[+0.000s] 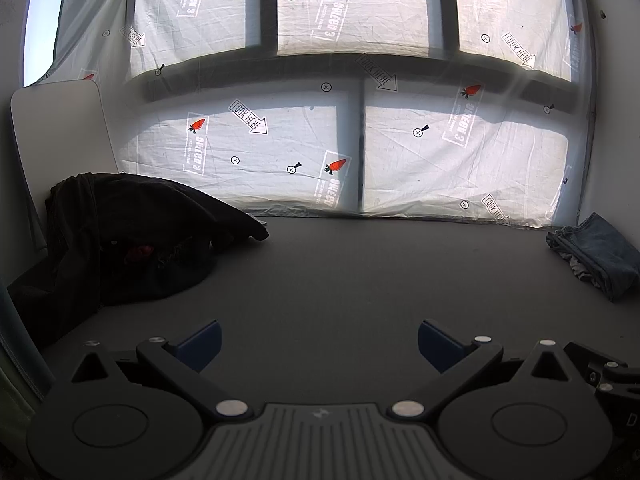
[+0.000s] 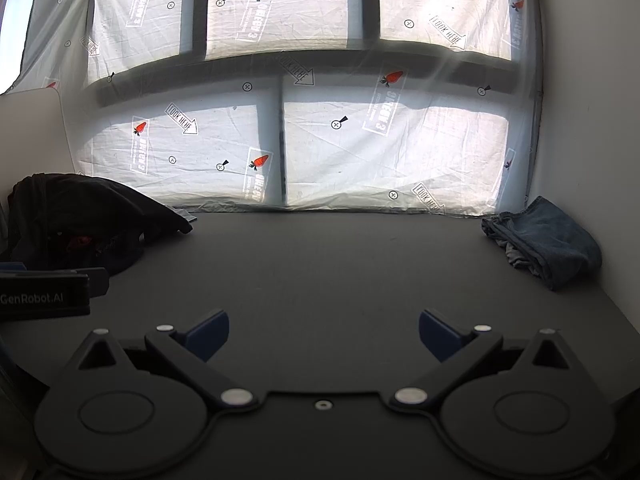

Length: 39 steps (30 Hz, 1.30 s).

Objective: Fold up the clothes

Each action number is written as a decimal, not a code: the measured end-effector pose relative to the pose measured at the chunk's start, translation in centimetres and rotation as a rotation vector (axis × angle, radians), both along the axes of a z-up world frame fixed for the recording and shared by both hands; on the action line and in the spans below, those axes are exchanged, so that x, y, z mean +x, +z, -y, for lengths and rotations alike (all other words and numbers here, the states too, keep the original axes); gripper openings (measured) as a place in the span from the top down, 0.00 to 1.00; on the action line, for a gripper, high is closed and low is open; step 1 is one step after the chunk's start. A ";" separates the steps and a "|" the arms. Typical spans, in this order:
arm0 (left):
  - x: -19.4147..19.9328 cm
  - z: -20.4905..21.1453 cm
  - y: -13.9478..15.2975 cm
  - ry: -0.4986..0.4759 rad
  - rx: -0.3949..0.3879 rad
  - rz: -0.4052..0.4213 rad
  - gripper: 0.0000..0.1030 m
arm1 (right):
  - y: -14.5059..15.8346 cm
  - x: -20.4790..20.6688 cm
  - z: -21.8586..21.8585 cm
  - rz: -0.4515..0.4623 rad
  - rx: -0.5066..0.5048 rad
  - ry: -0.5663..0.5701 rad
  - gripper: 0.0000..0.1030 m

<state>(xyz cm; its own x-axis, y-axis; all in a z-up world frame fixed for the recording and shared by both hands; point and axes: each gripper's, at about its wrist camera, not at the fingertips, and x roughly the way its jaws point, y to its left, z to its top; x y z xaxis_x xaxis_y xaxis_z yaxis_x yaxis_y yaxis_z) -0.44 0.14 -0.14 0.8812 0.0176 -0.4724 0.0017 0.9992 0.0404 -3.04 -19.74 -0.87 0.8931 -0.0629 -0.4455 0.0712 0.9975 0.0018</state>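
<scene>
Left gripper [image 1: 319, 344]: jaws spread wide, blue pads [image 1: 202, 344] well apart, nothing between them, poised above a bare stretch of the dark grey table [image 1: 360, 280]. Right gripper [image 2: 324, 336]: likewise spread wide and empty, blue fingertips [image 2: 210, 334] clear of any cloth, above the same surface; the black body of the left gripper, lettered "GenRobot.AI", enters the right wrist view at its left edge. Black garment pile [image 1: 132, 240]: a crumpled heap at the far left of the table, against the wall, with a small patch of red showing among the folds and a flap trailing toward the middle; in the right wrist view it appears as the same heap [image 2: 88, 220] just behind the left gripper's body. Folded blue denim item [image 1: 596, 256]: at the far right edge of the table near the back, a grey layer visible along its folded edges; seen also in the right wrist view [image 2: 548, 240], well apart from both grippers. Backdrop: a translucent white plastic sheet [image 1: 400, 152] over a dark-framed window, printed with red carrots, arrows and mirrored lettering, backlit. White board [image 1: 60, 128]: leaning upright at the left wall behind the black pile.
</scene>
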 end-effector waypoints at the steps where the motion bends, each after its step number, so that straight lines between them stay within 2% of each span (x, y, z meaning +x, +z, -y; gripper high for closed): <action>1: -0.1 0.2 -0.1 0.000 0.001 0.000 0.00 | 0.0 0.0 0.0 0.000 0.000 0.001 0.00; 8: -1.0 0.6 -0.5 0.000 0.003 0.003 0.00 | 0.0 -0.1 0.9 0.000 -0.001 0.003 0.00; 11: 0.3 0.1 -0.3 0.001 -0.001 -0.005 0.00 | 0.1 0.0 0.6 -0.001 -0.001 0.000 0.00; 39: -0.1 0.2 -0.2 -0.004 0.001 -0.009 0.00 | 0.2 -0.2 0.4 0.008 -0.006 -0.011 0.00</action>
<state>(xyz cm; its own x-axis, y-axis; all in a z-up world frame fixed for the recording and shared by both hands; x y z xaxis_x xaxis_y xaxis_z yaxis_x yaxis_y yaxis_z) -0.51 -0.07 -0.35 0.8769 0.0150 -0.4804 0.0058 0.9991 0.0417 -3.29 -20.10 -0.72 0.8960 -0.0749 -0.4377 0.0818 0.9966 -0.0031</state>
